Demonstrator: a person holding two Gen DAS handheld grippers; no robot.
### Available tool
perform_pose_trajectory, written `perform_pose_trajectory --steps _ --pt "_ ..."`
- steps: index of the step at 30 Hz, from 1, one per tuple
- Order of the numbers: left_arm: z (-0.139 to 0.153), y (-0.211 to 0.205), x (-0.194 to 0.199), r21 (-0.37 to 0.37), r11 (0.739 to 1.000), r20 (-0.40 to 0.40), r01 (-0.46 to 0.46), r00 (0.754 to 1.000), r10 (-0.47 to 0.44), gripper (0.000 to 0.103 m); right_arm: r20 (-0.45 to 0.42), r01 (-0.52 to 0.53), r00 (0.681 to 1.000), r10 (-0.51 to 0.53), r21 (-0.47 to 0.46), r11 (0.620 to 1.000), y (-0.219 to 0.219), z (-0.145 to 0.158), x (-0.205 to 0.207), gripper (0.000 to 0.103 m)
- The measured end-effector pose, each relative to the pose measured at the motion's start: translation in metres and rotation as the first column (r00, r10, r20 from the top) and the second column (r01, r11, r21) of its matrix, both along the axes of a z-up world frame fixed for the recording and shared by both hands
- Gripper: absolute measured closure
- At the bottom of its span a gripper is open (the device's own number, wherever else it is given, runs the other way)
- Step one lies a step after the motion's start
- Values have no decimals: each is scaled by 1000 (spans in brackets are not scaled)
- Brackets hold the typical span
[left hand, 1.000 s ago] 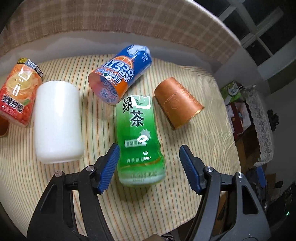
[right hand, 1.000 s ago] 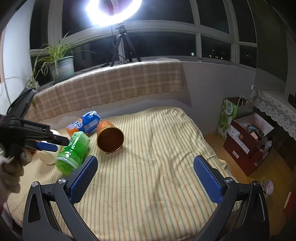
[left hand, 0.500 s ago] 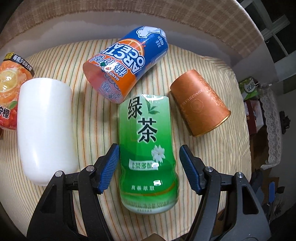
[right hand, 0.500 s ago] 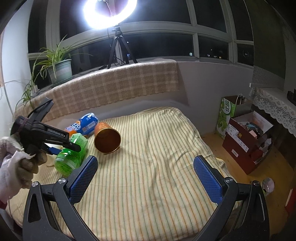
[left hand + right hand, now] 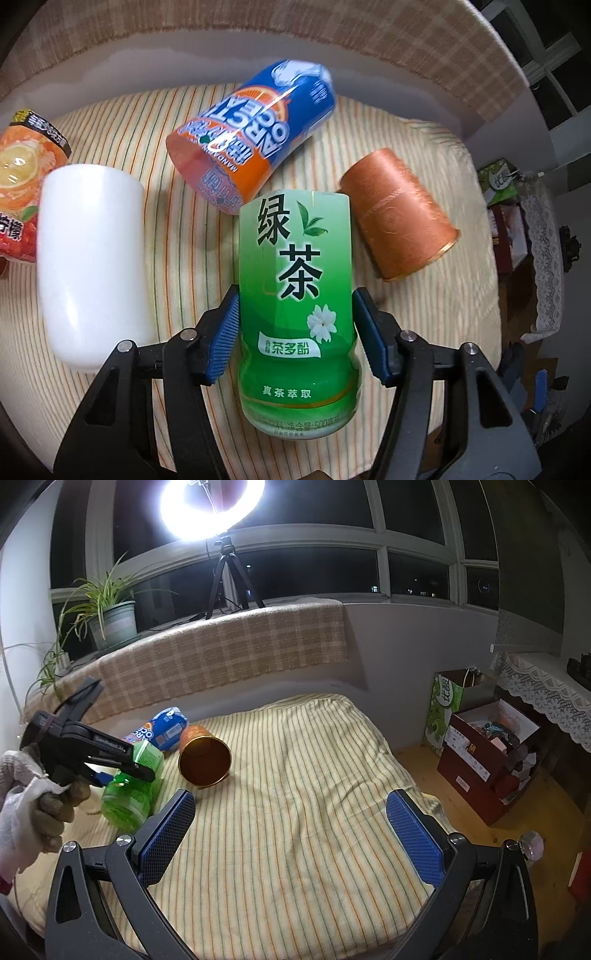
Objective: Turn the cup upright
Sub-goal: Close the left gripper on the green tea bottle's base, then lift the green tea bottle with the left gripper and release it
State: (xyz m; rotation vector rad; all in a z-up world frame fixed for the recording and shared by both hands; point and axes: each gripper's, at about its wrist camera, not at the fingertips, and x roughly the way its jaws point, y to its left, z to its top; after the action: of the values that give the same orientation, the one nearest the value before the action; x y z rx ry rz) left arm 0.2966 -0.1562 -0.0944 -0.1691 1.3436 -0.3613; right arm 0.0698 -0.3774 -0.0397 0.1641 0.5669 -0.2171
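A green tea cup [image 5: 295, 314] lies on its side on the striped cloth [image 5: 184, 243], its open end toward me. My left gripper [image 5: 295, 332] straddles its middle, both blue pads touching its sides, shut on it. The same cup [image 5: 129, 794] shows in the right wrist view under the left gripper [image 5: 107, 766]. My right gripper [image 5: 291, 834] is open and empty, above the cloth's front part.
A white cup [image 5: 92, 258], a blue-orange cup [image 5: 251, 129], a copper cup [image 5: 399, 214] and an orange lemon-print cup [image 5: 22, 192] lie on their sides around the green one. Boxes [image 5: 487, 746] stand on the floor at right. A plaid-covered ledge [image 5: 221, 657] runs behind.
My left gripper moved forward over the green cup and closed its pads onto the cup's sides. The right gripper stayed in place, open.
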Motion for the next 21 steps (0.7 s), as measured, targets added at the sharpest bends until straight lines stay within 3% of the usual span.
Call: perform_pose_trajectory --steps 12,21 --pt "41 19 -44 -69 998 65 14 998 -10 42 12 -27 1000 27 -8 1000 12 6 -6 0" --pt "36 64 -93 -115 991 49 -71 996 77 42 16 -66 998 66 -7 998 25 10 -8 0"
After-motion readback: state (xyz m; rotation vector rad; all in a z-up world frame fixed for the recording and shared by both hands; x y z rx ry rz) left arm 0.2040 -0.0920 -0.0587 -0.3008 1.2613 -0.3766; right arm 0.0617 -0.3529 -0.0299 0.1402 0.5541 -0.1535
